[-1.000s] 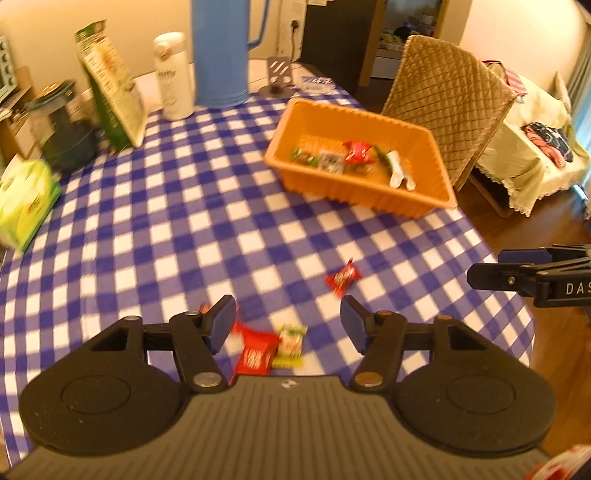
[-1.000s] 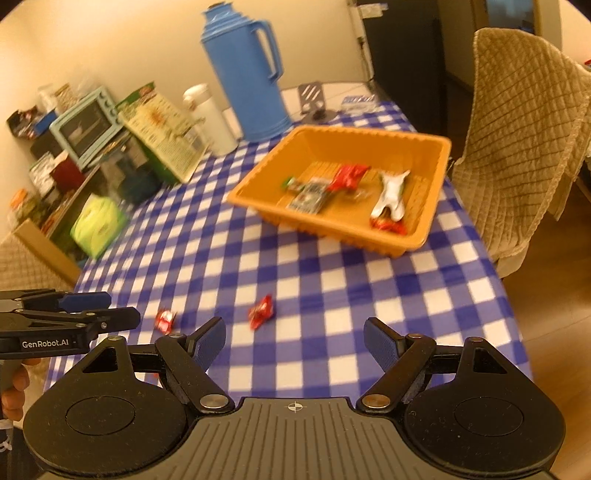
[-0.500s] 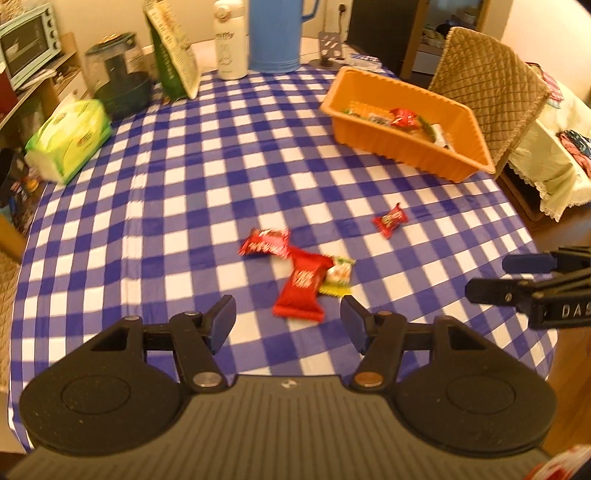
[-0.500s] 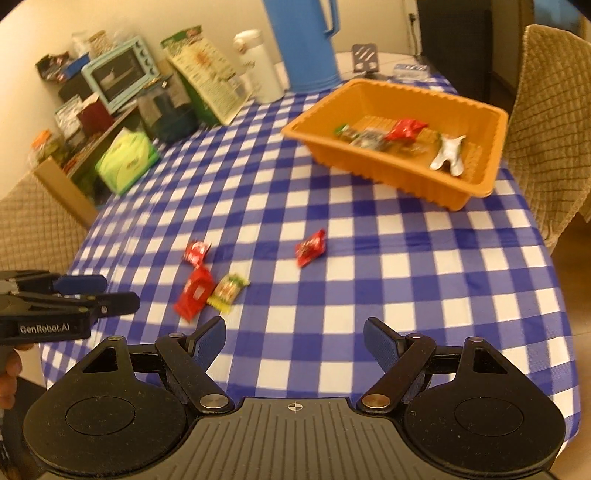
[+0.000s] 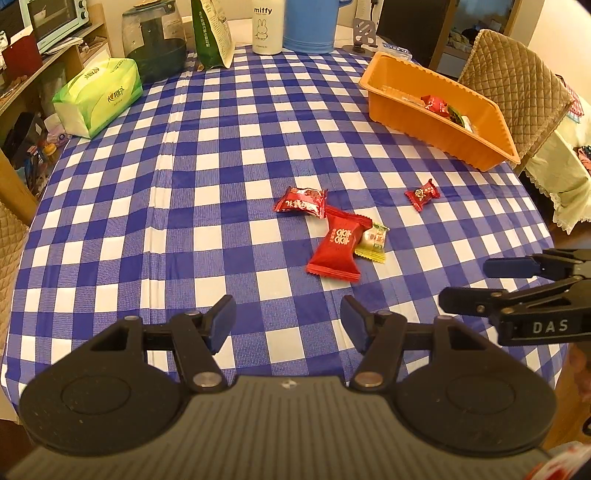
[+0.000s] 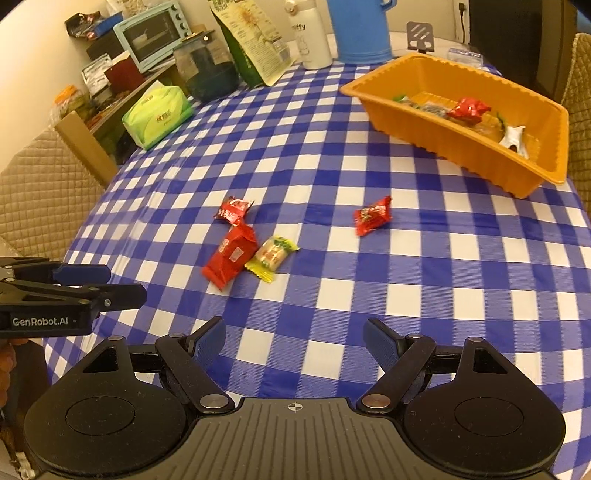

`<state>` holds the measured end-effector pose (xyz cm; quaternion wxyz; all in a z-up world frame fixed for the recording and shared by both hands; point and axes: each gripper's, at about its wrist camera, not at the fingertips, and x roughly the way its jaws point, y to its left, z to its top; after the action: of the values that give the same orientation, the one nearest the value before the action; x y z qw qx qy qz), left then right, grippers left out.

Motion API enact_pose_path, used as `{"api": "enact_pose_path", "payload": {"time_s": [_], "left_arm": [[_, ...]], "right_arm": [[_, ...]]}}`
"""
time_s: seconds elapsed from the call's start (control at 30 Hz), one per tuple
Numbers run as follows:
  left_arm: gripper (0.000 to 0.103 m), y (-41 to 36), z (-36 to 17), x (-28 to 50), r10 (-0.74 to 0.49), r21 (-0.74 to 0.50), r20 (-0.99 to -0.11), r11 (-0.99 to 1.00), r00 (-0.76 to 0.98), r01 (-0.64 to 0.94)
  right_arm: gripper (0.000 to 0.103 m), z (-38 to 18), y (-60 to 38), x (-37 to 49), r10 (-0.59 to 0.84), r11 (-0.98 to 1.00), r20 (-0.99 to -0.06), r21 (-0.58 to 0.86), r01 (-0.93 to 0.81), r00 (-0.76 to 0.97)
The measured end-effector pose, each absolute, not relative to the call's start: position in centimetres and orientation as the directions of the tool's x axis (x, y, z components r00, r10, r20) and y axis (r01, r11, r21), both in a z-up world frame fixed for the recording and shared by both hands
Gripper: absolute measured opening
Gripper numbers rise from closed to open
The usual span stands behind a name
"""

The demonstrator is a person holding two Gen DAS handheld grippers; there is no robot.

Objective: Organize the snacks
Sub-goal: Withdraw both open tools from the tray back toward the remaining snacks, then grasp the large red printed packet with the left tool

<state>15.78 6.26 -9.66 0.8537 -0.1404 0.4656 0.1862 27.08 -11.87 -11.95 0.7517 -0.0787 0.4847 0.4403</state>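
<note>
Several wrapped snacks lie on the blue checked tablecloth: a large red packet [image 5: 338, 245] [image 6: 231, 256], a yellow-green one [image 5: 373, 240] [image 6: 273, 254] touching it, a small red one [image 5: 302, 199] [image 6: 233, 211] just beyond, and a red candy [image 5: 422, 194] [image 6: 372, 215] apart to the right. An orange basket [image 5: 476, 144] [image 6: 458, 142] at the far right holds several snacks. My left gripper [image 5: 288, 323] is open and empty, near the table's front edge. My right gripper [image 6: 293, 341] is open and empty, also near the front edge.
At the table's far side stand a blue thermos [image 5: 310, 22], a white bottle [image 5: 267, 26], a green bag [image 5: 212, 33], a dark jar [image 5: 155, 48] and a green tissue pack [image 5: 98, 96]. A quilted chair [image 5: 517, 85] stands behind the basket. A toaster oven [image 6: 151, 35] sits on a shelf at the left.
Both grippers have pulled back from the basket toward the table's front edge and higher, so the loose snacks now lie well ahead of the fingers. Both stay open.
</note>
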Motion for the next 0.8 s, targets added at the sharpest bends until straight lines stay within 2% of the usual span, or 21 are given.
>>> {"api": "enact_pose_path", "payload": {"time_s": [0.57,0.7,0.8], "left_arm": [[0.058,5.7,-10.9,18.8,0.114,-0.09,-0.808,0.946,0.578,-0.312],[0.05,6.0,-11.5,20.2,0.091,-0.095,-0.807,0.955,0.584,-0.28],[0.048,6.2,-12.2,21.2,0.078,-0.093,-0.813,0.961,0.577,-0.261]], "right_arm": [[0.081,-12.5,-11.9,27.9,0.565,0.674,-0.801,0.31,-0.67,0.198],[0.081,-12.6,-12.5,28.2,0.556,0.7,-0.803,0.313,-0.642,0.215],[0.081,-12.7,-13.0,28.4,0.546,0.719,-0.807,0.313,-0.62,0.226]]}}
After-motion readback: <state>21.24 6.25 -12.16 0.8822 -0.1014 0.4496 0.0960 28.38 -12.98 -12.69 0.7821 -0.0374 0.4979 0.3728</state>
